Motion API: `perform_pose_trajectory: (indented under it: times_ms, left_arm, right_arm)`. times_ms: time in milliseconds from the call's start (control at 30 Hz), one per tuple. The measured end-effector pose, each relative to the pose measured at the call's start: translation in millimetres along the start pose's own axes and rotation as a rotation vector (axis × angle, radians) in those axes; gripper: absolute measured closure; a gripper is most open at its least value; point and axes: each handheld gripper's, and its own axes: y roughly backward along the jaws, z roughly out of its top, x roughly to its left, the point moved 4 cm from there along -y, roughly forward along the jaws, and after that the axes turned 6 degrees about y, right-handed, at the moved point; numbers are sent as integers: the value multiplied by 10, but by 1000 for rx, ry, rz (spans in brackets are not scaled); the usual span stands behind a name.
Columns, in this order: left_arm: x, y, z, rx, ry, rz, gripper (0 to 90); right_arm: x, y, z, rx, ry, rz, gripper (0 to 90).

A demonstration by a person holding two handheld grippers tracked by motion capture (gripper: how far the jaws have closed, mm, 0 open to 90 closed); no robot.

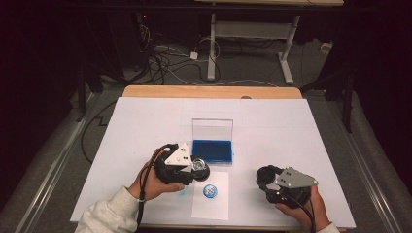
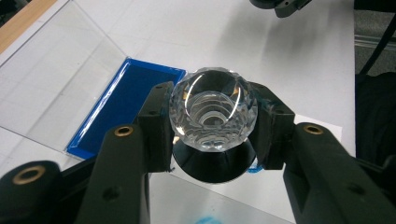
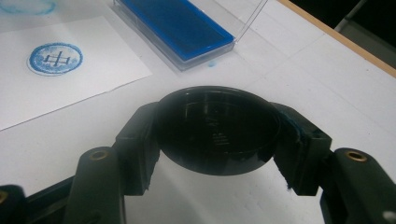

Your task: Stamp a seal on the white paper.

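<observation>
At near left, the left gripper is pinching a crystal-topped stamp above the table, just left of the paper bearing a round blue print. Just beyond, the blue ink pad is lying open, its clear lid standing upright. At near right, the right gripper is clamping a black cap.

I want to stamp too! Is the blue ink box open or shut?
Open. The ink box's clear lid stands up behind the blue pad, which lies uncovered.
</observation>
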Motion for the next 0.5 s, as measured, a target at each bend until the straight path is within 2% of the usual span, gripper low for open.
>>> perform_pose_trajectory:
  times_ms: [500]
  left_arm:
    - [51, 44, -27, 1, -1, 7, 544]
  right_arm:
    - [-29, -34, -23, 9, -5, 2, 383]
